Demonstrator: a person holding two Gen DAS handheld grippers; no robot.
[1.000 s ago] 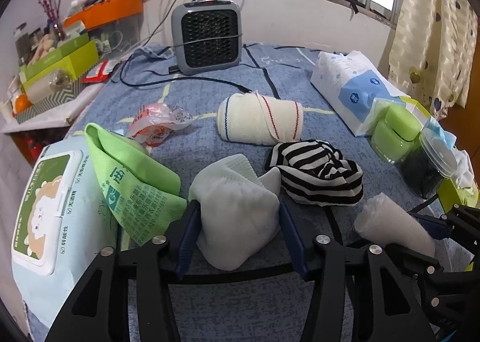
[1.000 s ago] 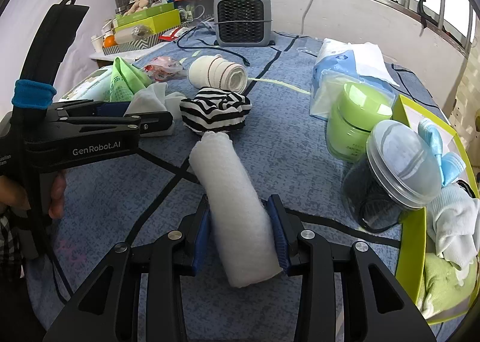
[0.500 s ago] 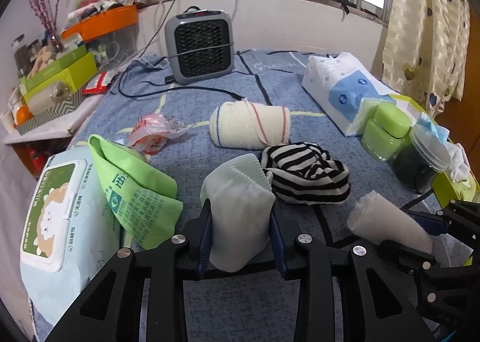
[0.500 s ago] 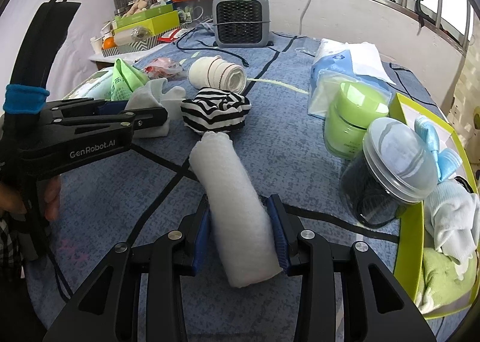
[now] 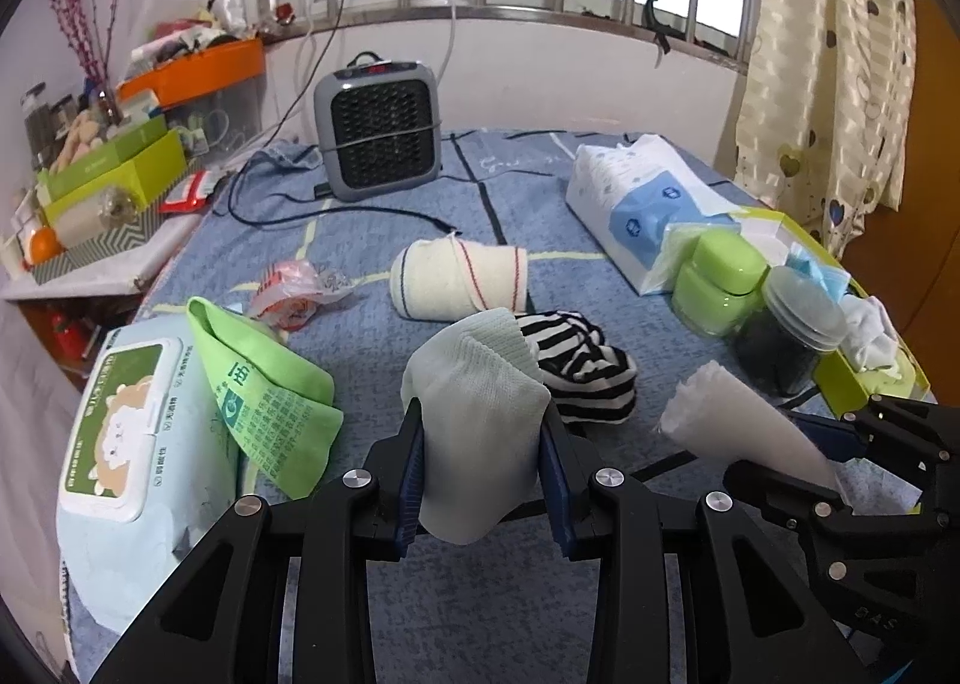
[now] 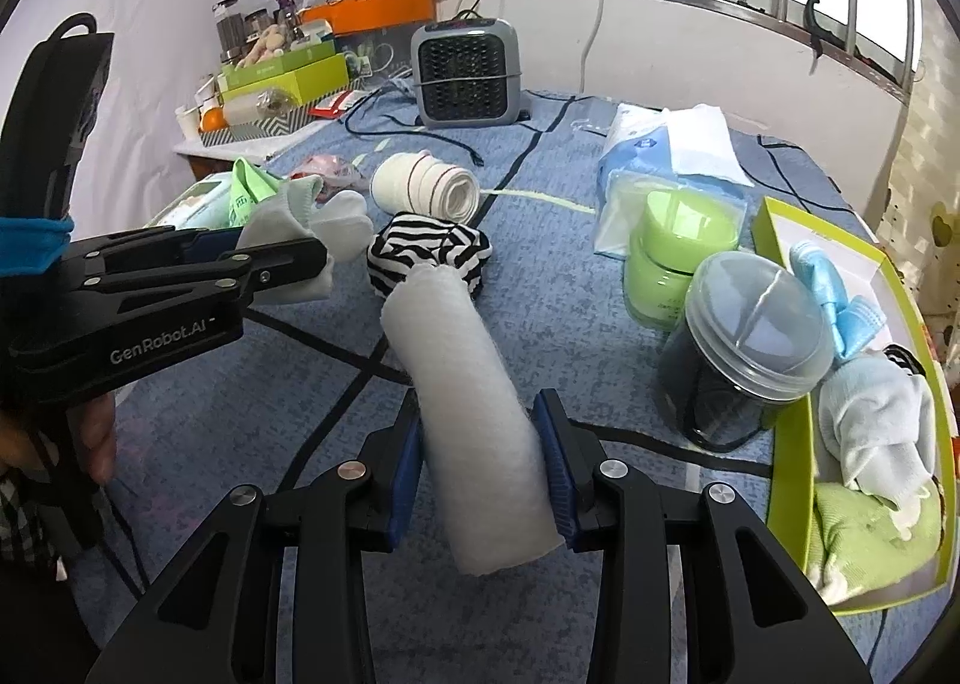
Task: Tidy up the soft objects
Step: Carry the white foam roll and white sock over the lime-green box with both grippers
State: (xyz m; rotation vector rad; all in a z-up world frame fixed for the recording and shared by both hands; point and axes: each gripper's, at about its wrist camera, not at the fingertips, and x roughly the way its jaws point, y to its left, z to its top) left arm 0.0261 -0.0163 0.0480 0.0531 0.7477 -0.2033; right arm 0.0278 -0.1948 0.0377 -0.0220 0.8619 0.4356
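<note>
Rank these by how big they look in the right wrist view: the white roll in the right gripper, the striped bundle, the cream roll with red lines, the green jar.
1. White roll, though it is nearest the camera, which inflates it.
2. Green jar and striped bundle look alike; unranked.
3. Cream roll, farthest away.

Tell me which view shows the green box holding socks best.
The right wrist view: the green box shows its open inside, with pale socks lying in it. The left wrist view catches only a corner of the box at the right edge, partly behind the dark jar.
</note>
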